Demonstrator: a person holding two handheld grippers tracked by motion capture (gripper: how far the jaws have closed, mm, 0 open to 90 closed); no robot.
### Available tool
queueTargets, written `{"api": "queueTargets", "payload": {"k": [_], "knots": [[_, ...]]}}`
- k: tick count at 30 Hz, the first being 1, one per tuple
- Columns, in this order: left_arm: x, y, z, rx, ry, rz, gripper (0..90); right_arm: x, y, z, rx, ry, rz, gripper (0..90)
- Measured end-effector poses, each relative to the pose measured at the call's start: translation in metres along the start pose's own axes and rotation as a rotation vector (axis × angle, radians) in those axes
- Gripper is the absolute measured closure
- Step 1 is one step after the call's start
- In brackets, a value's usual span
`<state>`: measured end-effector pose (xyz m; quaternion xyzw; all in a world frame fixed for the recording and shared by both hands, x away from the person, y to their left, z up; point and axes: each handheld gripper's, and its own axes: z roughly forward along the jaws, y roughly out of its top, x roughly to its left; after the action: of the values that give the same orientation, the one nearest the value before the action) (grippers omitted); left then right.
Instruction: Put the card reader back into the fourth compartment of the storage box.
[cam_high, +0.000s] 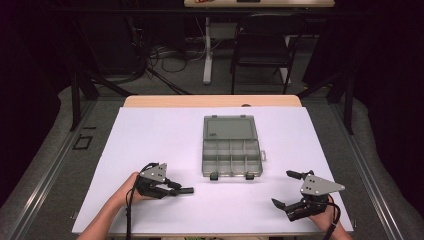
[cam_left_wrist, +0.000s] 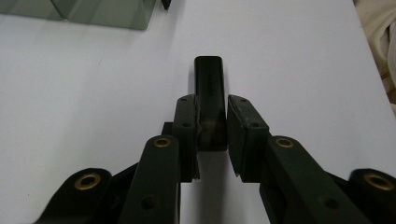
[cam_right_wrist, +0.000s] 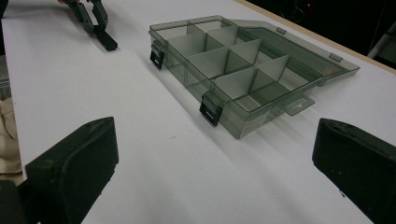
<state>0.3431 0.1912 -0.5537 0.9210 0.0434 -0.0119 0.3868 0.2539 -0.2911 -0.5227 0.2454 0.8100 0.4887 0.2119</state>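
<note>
The left gripper is clamped on a small black block, a flat rectangular bar with rounded corners and a matte finish. The block lies on the smooth white table, projecting forward past the fingertips. The right gripper rests near the front right of the table, jaws spread wide with nothing between them. A translucent grey plastic box, divided into square compartments, lies open between the two grippers, its lid folded back flat.
</note>
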Motion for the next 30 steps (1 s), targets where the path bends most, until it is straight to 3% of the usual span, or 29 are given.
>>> {"api": "queueTargets", "payload": {"k": [14,30], "knots": [[-0.012,0.008,-0.010,-0.103,-0.017,-0.009,74.7,0.000,0.000,-0.001,0.000,-0.007,-0.001,0.5],[-0.019,0.017,-0.015,-0.112,0.029,-0.024,74.6,0.000,0.000,-0.001,-0.002,-0.011,0.000,0.4]]}}
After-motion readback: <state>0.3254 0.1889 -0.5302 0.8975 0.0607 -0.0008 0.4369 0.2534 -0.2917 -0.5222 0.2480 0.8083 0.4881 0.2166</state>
